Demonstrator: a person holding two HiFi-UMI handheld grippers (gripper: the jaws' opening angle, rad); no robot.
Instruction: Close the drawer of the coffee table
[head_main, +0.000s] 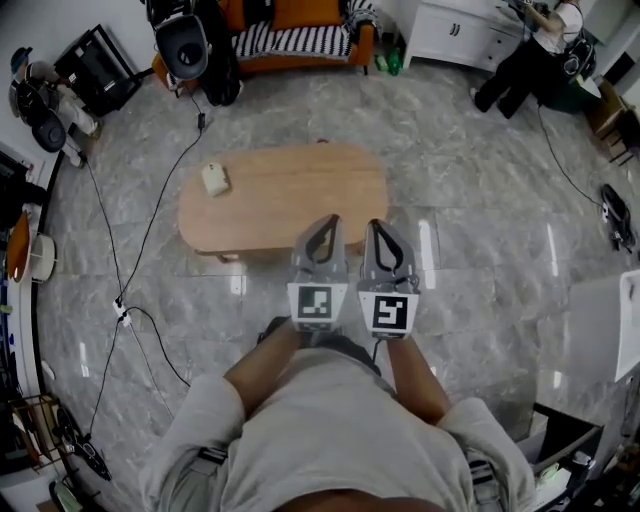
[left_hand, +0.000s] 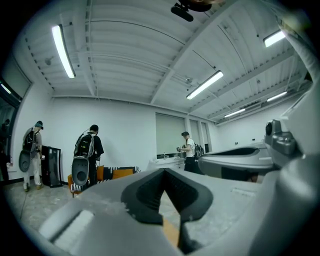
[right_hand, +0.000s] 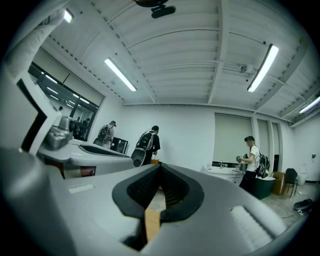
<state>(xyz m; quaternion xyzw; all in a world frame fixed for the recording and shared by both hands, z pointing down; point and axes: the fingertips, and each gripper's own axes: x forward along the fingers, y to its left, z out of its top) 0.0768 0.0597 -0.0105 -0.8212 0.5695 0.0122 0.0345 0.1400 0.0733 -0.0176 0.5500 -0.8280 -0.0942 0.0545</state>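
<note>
The coffee table (head_main: 290, 195) has an oval wooden top and stands on the marble floor ahead of me. From above no drawer front shows. My left gripper (head_main: 322, 222) and right gripper (head_main: 378, 227) are held side by side over the table's near edge, pointing level. Both are shut with nothing between the jaws. In the left gripper view the left gripper (left_hand: 164, 171) has its dark pads pressed together, with a sliver of the wooden top (left_hand: 171, 233) below them. The right gripper (right_hand: 160, 168) looks the same in its own view, above the wooden top (right_hand: 151, 223).
A small white object (head_main: 215, 179) lies on the table's left end. Cables (head_main: 150, 230) run across the floor at left to a power strip (head_main: 122, 315). An orange sofa (head_main: 300, 40), a white cabinet (head_main: 460, 35) and several people (head_main: 530, 50) stand along the far wall.
</note>
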